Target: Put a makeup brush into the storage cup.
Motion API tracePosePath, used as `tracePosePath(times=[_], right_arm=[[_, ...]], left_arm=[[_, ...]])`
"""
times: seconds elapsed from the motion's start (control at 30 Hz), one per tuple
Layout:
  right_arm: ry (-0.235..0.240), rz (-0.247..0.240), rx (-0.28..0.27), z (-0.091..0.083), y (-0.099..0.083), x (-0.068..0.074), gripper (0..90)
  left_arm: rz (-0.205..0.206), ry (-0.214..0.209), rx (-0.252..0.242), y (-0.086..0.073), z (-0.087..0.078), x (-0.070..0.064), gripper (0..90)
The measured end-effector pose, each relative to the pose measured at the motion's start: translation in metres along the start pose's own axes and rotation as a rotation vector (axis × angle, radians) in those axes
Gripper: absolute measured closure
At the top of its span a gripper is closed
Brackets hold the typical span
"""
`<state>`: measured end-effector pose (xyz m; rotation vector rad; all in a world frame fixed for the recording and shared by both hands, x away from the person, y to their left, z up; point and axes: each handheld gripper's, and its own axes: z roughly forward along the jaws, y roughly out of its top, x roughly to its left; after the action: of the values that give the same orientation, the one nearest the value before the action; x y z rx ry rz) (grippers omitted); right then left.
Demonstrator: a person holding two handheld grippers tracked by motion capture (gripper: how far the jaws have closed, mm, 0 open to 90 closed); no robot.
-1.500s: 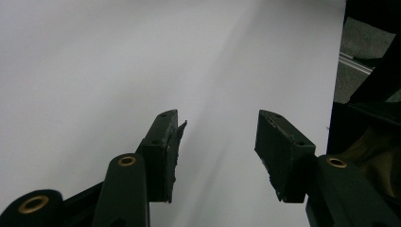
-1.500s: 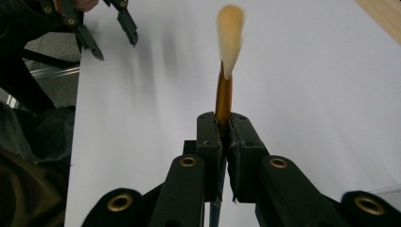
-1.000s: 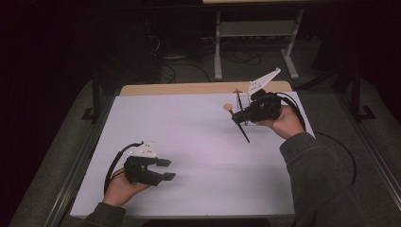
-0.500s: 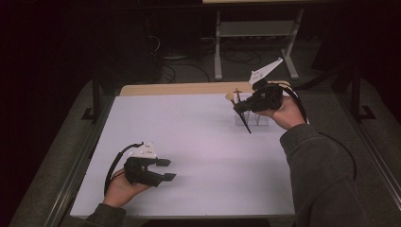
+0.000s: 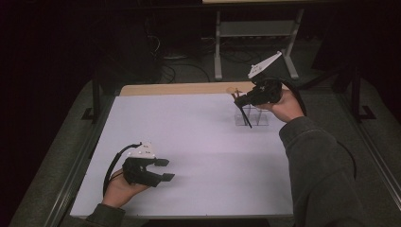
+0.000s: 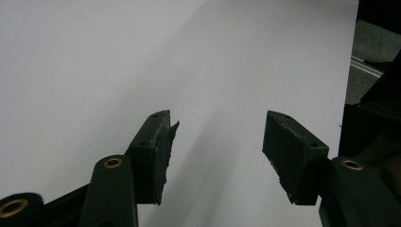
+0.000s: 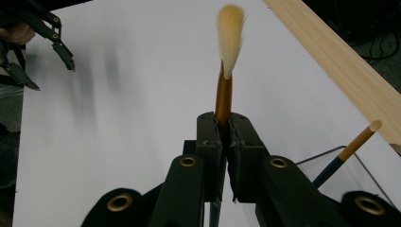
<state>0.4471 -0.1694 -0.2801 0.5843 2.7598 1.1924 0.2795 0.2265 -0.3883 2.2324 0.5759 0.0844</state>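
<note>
Right gripper [image 7: 222, 137] clamped on brush [image 7: 227, 56] above clear holder [image 5: 251, 115] near table's [image 5: 189, 123] far right edge. Left gripper [image 6: 215, 146] open, empty, over bare white near front-left edge.

Your right claw [image 7: 222, 156] hides the brush [image 7: 226, 71] handle below its golden ferrule. The clear holder [image 7: 350, 165] runs off the picture's edge, its contents too small overhead.

Dim room; white table [image 5: 198, 142], wooden far edge; metal stand [image 5: 257, 33], cables [image 5: 175, 71] behind.
</note>
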Motion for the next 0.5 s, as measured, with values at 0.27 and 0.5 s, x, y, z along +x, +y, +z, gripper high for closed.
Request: tracePosePath(times=[0.27,0.5], right_arm=[[-0.015,0.009,0.010,0.000,0.004,-0.010,83.0],[-0.033,0.015,0.005,-0.005,0.011,-0.019,83.0]], left_arm=[[0.010,0.004,-0.005,-0.001,-0.002,0.001,41.2],[0.005,0.006,-0.008,-0.001,-0.004,0.001,40.2]])
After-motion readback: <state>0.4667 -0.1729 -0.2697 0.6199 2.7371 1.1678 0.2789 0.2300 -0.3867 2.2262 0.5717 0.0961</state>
